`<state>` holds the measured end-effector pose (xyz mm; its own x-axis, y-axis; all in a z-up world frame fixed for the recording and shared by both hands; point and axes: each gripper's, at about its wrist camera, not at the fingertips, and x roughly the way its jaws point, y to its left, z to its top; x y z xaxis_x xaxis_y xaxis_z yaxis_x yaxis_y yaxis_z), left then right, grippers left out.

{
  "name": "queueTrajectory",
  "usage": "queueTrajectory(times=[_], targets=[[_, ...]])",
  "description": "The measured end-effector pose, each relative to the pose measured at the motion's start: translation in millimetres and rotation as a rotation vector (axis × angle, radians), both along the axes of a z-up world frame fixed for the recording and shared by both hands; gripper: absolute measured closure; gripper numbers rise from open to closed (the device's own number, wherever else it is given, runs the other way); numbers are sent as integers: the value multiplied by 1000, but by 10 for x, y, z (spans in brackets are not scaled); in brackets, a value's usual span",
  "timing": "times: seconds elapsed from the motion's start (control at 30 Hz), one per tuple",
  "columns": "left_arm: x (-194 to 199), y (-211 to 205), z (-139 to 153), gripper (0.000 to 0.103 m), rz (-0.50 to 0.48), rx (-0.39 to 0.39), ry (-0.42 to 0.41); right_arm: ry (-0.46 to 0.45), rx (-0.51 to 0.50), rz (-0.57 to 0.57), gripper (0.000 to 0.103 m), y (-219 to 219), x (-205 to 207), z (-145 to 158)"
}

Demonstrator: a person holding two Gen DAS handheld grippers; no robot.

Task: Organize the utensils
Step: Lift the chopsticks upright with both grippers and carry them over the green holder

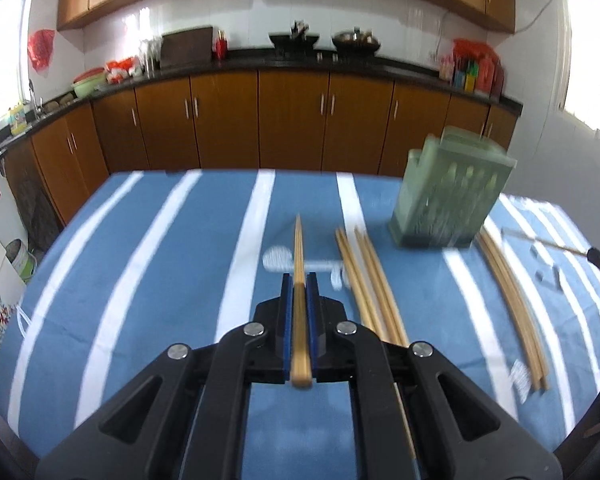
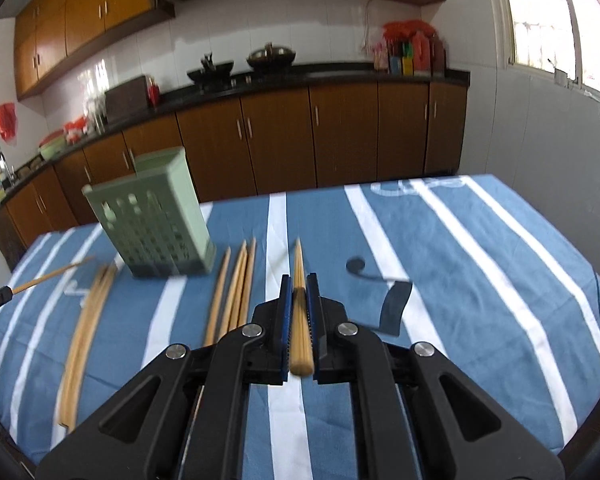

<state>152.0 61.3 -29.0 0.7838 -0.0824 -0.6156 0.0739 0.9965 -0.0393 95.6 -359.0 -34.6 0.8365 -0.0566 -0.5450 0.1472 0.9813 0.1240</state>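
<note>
Wooden chopstick (image 1: 299,300) is clamped between the blue pads of the left gripper (image 1: 299,280), jaws closed tight on its shaft; its tapered tip projects ahead of the jaws and its blunt end sits behind the pads. A second chopstick (image 2: 299,304) is held the same way in the right gripper (image 2: 299,282), jaws likewise closed on it, tip forward. Both held sticks are clear of the cloth.

Loose chopsticks (image 1: 366,280) lie flat on the cloth just right of the left jaws. A further bundle (image 1: 512,308) lies well to the right of those. In the right wrist view the nearer group (image 2: 236,288) lies just left of the jaws and the far bundle (image 2: 86,332) lies well left.

Green slotted utensil holder (image 1: 448,196) stands upright ahead and right of the left jaws; in the right wrist view the holder (image 2: 152,216) is ahead and left, between the two loose groups. Whether it holds anything cannot be told owing to blur.

Blue tablecloth with white stripes (image 2: 480,264) covers the table. Brown cabinets (image 1: 220,120) under a dark counter run behind it.
</note>
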Motion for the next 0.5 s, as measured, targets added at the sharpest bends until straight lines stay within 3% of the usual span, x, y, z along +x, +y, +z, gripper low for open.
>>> queueTrajectory(times=[0.2,0.5], targets=[[-22,51,329,95,22,-28,-90,-61,2,-4,95,-14,-50,182],[-16,74,553,95,33,-24,-143,-104,-8,5,95,7,-41,329]])
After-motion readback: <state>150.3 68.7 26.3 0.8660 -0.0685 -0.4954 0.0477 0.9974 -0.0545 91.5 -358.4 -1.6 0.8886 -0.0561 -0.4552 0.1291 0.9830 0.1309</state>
